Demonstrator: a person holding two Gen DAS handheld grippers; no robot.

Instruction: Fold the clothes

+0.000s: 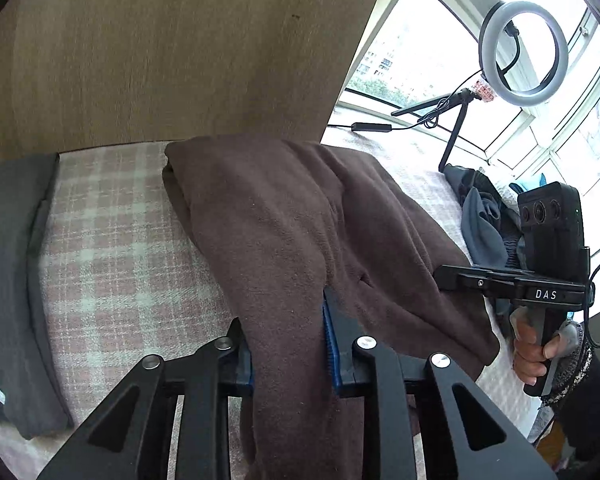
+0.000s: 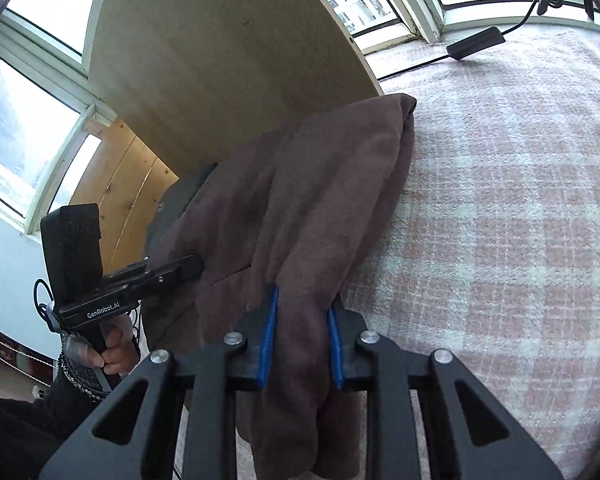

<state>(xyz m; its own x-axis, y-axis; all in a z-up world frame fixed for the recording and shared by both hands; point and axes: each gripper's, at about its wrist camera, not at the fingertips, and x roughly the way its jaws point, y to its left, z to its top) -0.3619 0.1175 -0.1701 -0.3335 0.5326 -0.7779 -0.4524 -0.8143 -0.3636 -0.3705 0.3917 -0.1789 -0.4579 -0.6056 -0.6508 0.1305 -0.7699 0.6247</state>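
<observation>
Left tongs (image 1: 288, 344) and right tongs (image 2: 302, 340) each clamp a fold of the brown garment (image 1: 284, 216), which lies on the checked blanket (image 1: 112, 232).

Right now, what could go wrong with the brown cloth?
The left gripper and right gripper each pinch only a bunched edge of the brown cloth, so it might slip out if pulled. Lifting unevenly could undo its fold. Swinging it right might snag the ring light stand.
</observation>
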